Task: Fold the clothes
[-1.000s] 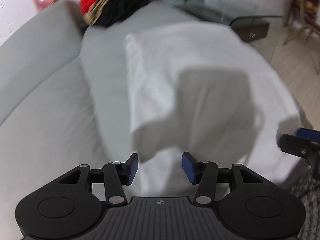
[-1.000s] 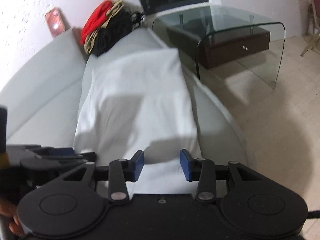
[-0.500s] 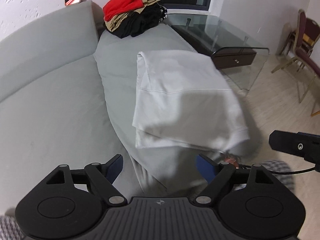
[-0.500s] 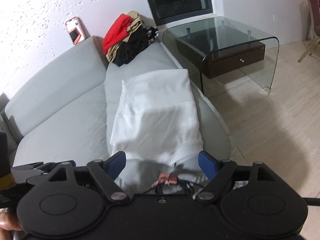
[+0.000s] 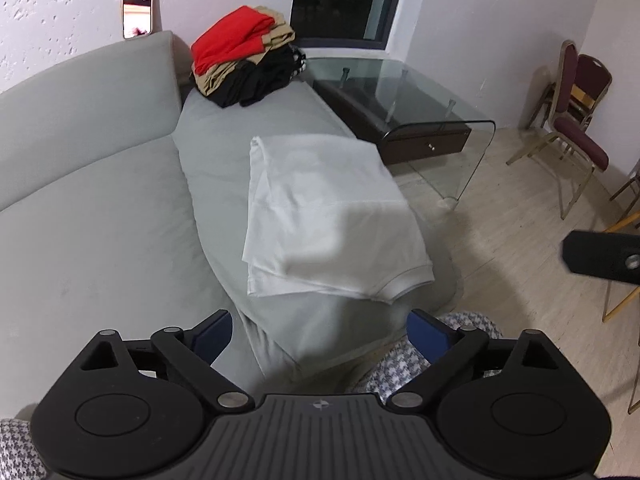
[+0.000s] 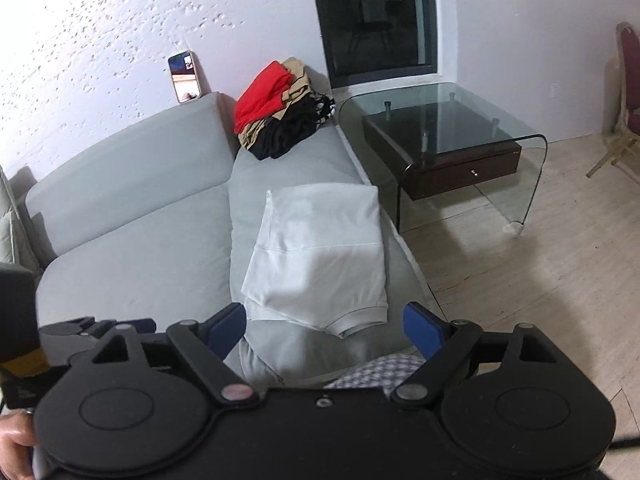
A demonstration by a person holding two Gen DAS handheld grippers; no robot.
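**Both grippers lift clear of folded white garment on sofa**

The left gripper (image 5: 320,336) and the right gripper (image 6: 324,326) now hang above and short of a folded white garment (image 5: 324,216), which lies flat on the grey sofa (image 5: 100,208) seat nearest the room. A second ago both sat low at the cloth's near edge with fingers half closed; since then each has risen and drawn back, and the whole garment shows, a ribbed cuff or collar at its near right corner. The blue fingers of each gripper stand wide apart and are still spreading, with nothing between them and nothing touching the pads.

One white garment lies on the seat. At the sofa's far end sits one stack of folded clothes (image 5: 244,56), red on top, tan beneath, black at the bottom; how many pieces it holds cannot be told. One phone (image 5: 137,9) leans upright against the textured wall above the backrest. One bent-glass side table (image 6: 444,128) with a dark drawer unit under it stands beside the sofa on the pale floor. Dark red chairs (image 5: 576,120) stand by the far wall in the left view; their number is unclear. Houndstooth-patterned cloth (image 5: 400,368) shows just below the sofa's near edge.
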